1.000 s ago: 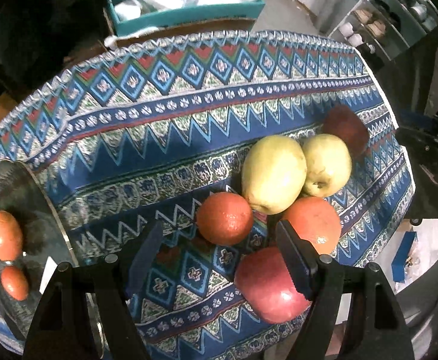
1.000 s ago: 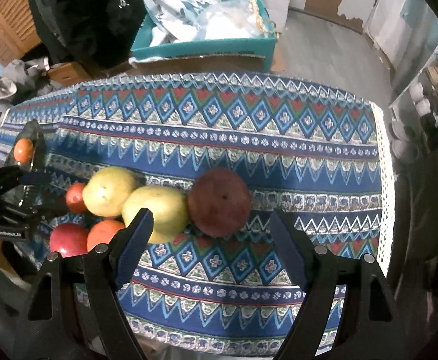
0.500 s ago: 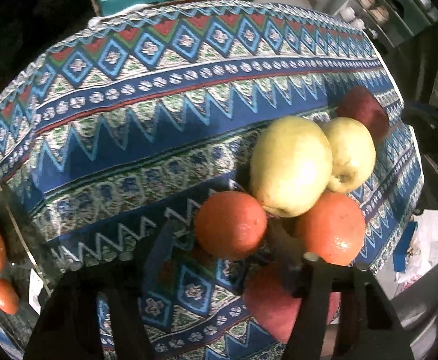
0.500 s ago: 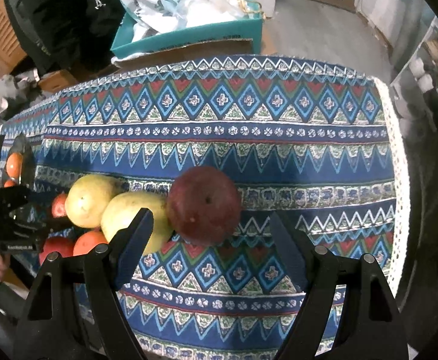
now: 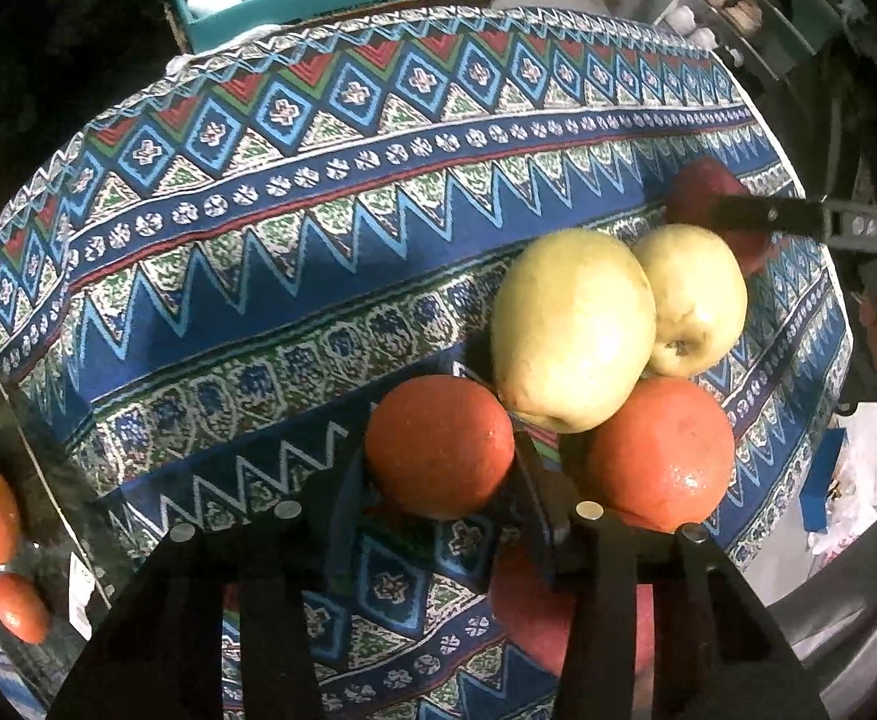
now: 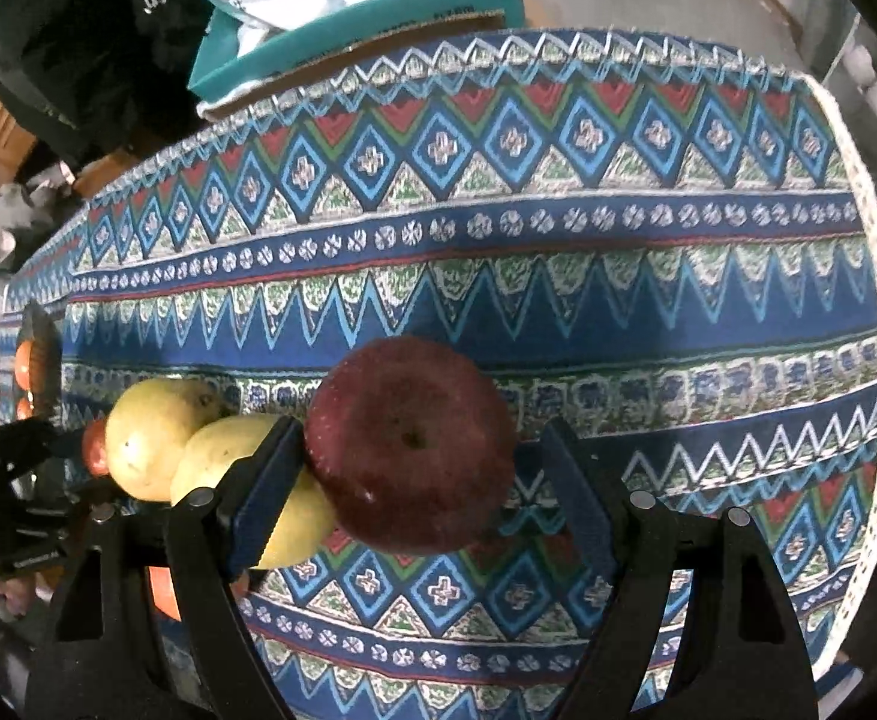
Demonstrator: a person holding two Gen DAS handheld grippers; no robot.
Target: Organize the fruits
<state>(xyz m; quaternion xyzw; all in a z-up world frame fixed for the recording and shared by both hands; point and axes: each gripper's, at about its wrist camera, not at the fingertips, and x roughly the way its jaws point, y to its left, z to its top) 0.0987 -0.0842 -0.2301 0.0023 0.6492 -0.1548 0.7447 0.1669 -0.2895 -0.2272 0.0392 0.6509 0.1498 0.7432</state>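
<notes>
A round, glossy orange fruit (image 5: pixel 438 444) is pinched by the left gripper (image 5: pixel 432 498) on the desk's blue patterned cloth (image 5: pixel 318 276), touching a large yellow-green apple (image 5: pixel 570 330). A dark red apple (image 6: pixel 408 447) is seen between the spread fingers of the right gripper (image 6: pixel 420 492), the left finger (image 6: pixel 264 492) just beside it, the right apart.
</notes>
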